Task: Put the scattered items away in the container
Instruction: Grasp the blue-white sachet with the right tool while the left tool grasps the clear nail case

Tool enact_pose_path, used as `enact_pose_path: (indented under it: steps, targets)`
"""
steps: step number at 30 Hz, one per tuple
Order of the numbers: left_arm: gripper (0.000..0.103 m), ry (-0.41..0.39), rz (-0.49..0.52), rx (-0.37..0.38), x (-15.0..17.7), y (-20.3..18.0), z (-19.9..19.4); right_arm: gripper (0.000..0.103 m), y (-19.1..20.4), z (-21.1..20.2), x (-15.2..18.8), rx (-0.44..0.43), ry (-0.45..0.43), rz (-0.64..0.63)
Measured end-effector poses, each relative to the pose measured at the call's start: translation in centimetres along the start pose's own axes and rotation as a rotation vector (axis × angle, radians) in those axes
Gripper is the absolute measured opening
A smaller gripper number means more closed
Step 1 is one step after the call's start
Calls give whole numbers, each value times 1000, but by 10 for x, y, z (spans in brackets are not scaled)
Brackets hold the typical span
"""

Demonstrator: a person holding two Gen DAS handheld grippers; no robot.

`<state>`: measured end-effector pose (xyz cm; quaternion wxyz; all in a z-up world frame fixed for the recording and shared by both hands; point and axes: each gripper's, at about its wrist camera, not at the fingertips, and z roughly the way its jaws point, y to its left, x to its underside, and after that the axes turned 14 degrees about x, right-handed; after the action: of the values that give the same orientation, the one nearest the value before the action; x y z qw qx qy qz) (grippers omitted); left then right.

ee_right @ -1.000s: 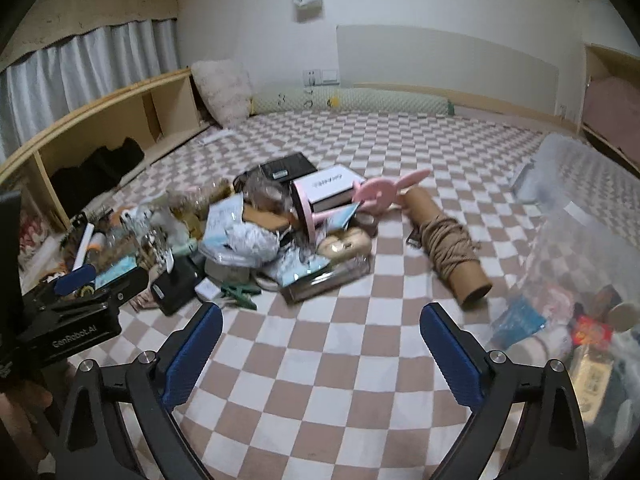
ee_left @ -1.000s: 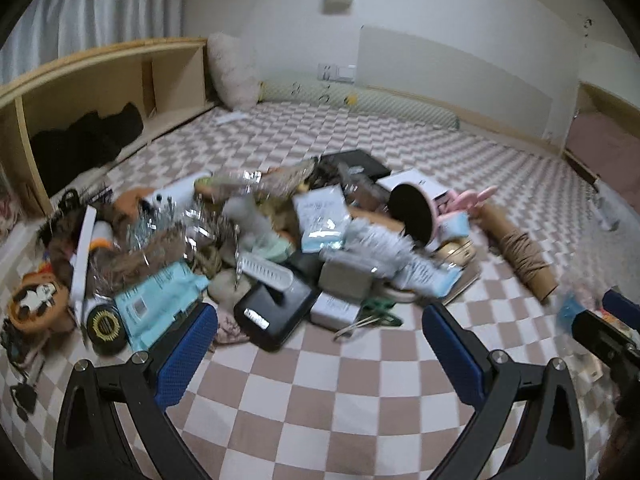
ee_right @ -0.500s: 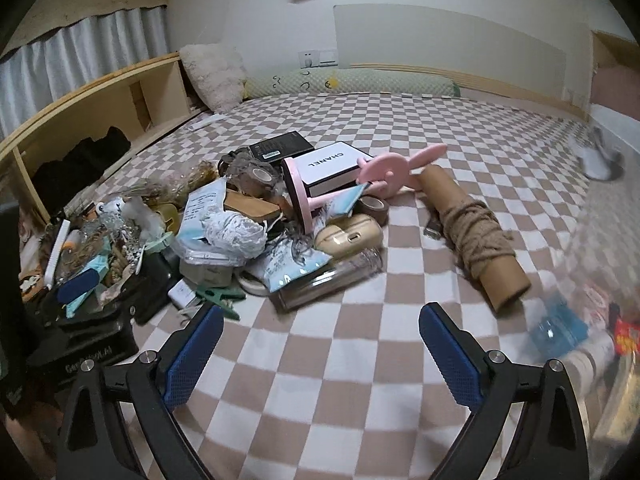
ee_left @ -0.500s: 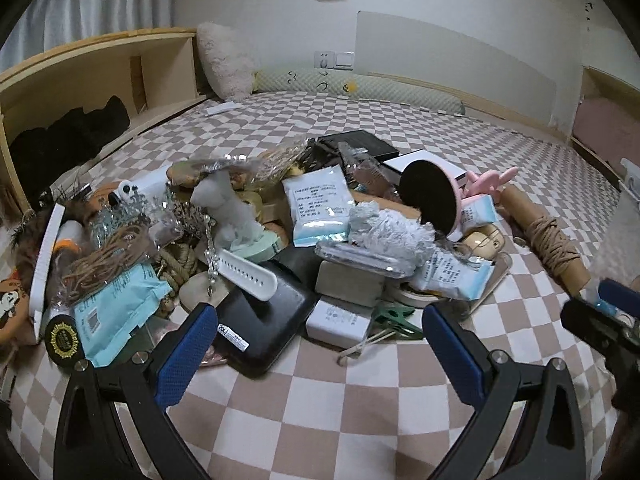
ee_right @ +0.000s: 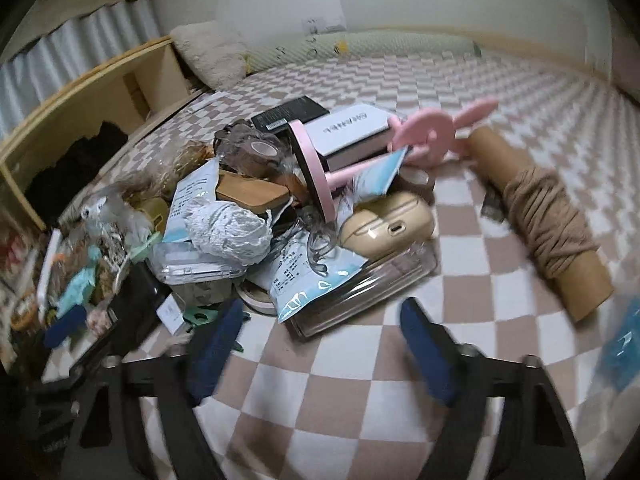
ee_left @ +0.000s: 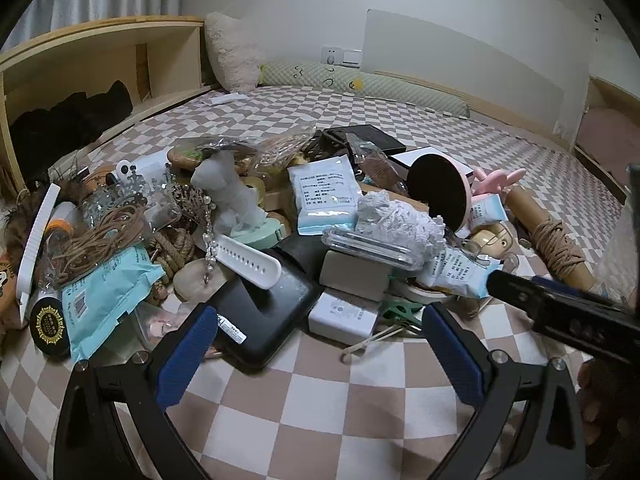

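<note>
A heap of scattered items lies on the checkered bed cover. In the left wrist view my left gripper [ee_left: 320, 344] is open and empty, just short of a black case [ee_left: 260, 312] and a white charger [ee_left: 344, 314]. My right gripper [ee_right: 322, 340] has its jaws closing with only bare cover between them. Just beyond its tips lie a clear plastic box [ee_right: 360, 288] and a light blue packet [ee_right: 304, 280], with a beige earbud case [ee_right: 388, 224] behind. The right gripper's black arm [ee_left: 560, 312] reaches in from the right of the left wrist view. The container is hidden from the right wrist view.
A cardboard tube wound with brown cord [ee_right: 548, 216] lies right of the heap. A pink stand mirror [ee_right: 316, 168] leans in its middle. A wooden shelf [ee_left: 100, 68] runs along the left, with pillows at the far wall. Bare checkered cover [ee_left: 320, 420] lies in front of both grippers.
My right gripper moved forward and down toward the heap, and its jaws narrowed. The clear container slid out of its view on the right. My left gripper sank a little closer to the heap.
</note>
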<state>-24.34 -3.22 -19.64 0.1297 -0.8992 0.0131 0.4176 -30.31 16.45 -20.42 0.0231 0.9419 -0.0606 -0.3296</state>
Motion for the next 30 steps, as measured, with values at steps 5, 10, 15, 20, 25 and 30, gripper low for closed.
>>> enact_pose_path:
  steps: [5, 10, 15, 20, 25, 30]
  targets:
    - [103, 0, -1, 7, 1, -1, 1, 55, -2, 15, 2, -50, 62, 63]
    - [103, 0, -5, 8, 2, -1, 0, 43, -4, 20, 0, -78, 81, 128]
    - [103, -6, -7, 12, 2, -1, 0, 31, -9, 19, -7, -120, 99, 209]
    - [103, -20, -22, 44, 0, 1, -2, 29, -8, 23, -10, -171, 138, 257]
    - [103, -37, -43, 112, -15, -2, 1, 20, -9, 35, -15, -207, 178, 308]
    - [87, -11, -73, 138, -21, 3, 10, 14, -9, 43, -18, -209, 200, 315]
